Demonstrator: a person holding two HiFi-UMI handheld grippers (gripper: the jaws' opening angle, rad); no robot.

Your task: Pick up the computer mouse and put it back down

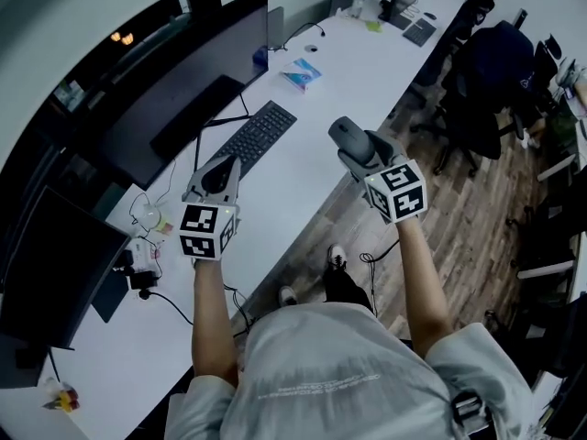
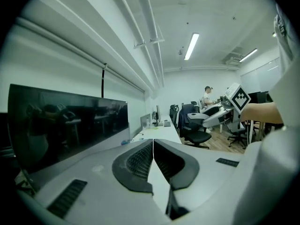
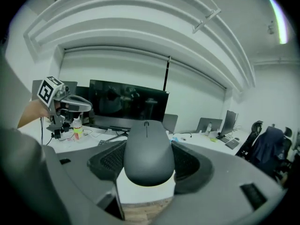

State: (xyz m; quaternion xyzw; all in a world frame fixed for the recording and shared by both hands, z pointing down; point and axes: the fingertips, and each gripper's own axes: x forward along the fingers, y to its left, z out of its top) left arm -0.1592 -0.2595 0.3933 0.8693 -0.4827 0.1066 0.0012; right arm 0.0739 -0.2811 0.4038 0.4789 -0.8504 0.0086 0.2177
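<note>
Right gripper (image 1: 347, 145) at frame centre grasps the computer mouse (image 3: 148, 151) aloft; left gripper (image 1: 220, 174) is clenched, empty.

One mouse (image 1: 347, 134); left tongs (image 1: 227, 165), right tongs (image 1: 356, 150), two total; two keyboards (image 1: 256, 137) (image 1: 419, 31); one desk (image 1: 358, 71)

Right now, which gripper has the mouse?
The right gripper: it is shut on the mouse, which sits between its jaws. The left gripper is shut too, but its jaws meet with nothing between them.
</note>
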